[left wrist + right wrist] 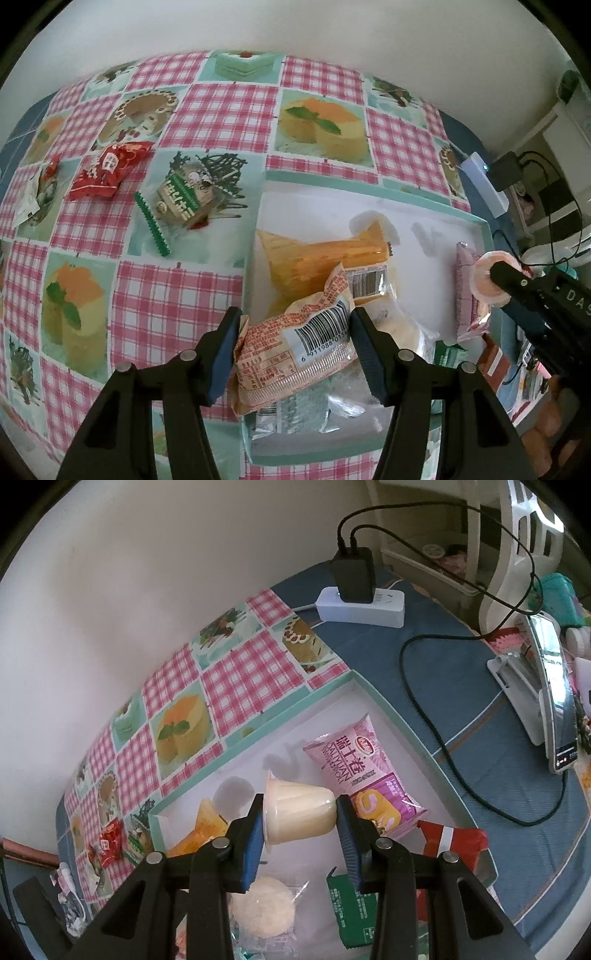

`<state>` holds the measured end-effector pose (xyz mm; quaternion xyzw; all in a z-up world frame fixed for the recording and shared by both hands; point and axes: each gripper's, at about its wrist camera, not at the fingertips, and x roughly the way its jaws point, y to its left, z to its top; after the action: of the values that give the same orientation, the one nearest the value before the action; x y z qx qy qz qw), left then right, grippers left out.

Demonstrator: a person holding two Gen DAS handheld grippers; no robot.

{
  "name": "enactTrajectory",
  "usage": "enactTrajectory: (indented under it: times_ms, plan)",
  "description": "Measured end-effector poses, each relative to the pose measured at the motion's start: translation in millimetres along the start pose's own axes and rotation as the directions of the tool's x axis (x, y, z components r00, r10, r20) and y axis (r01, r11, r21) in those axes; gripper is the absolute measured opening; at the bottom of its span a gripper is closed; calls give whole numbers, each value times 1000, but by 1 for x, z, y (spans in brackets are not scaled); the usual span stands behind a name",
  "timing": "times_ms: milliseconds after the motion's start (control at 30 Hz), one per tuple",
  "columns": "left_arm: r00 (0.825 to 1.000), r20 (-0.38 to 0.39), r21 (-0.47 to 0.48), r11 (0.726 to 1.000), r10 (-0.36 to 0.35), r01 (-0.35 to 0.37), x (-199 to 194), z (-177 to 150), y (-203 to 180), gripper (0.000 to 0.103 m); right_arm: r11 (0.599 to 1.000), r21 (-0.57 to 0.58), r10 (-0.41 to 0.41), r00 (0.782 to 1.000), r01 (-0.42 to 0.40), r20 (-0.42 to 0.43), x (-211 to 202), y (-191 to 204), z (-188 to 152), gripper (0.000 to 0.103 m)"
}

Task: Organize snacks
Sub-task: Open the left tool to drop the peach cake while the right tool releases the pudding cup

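So both grippers are loaded: left gripper clamps the barcode packet, right gripper pinches the jelly cup. I'd lower each into bare tray space before letting go.

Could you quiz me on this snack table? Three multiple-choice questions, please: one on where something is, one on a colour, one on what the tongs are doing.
1. Where does the pink Swiss-roll packet lie?
A. inside the tray
B. on the power strip
C. on the floor

2. What colour is the tray's rim?
A. black
B. mint green
C. yellow

3. What do the right tongs hold?
A. nothing
B. a phone
C. a jelly cup

Answers: 1 A, it rests on the tray's white floor. 2 B, the border is pale green. 3 C, the pads press on both ends of the cup.
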<state>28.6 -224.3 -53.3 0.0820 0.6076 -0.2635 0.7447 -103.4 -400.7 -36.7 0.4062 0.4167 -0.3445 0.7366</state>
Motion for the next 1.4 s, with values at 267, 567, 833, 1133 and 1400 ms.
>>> enactTrajectory:
  times_ms: [267, 567, 833, 1133, 1400]
  plan:
    - [998, -13, 10, 998, -68, 68, 6, -4, -13, 61, 1000, -2, -19, 1000, 19, -25, 5, 0, -1, 40]
    - [994, -22, -13, 994, -107, 106, 2, -1, -9, 64, 999, -18, -39, 998, 38, -45, 7, 2, -2, 42]
    - [993, -3, -27, 993, -118, 118, -9, 2, -1, 84, 997, -45, -62, 996, 60, -60, 10, 5, -2, 46]
    - [991, -3, -55, 989, -137, 136, -9, 4, 9, 89, 994, -81, -83, 996, 79, -42, 8, 10, -1, 79]
    - [991, 12, -79, 988, -133, 133, -11, 5, 14, 98, 992, -87, -95, 995, 92, -32, 9, 9, 0, 98]
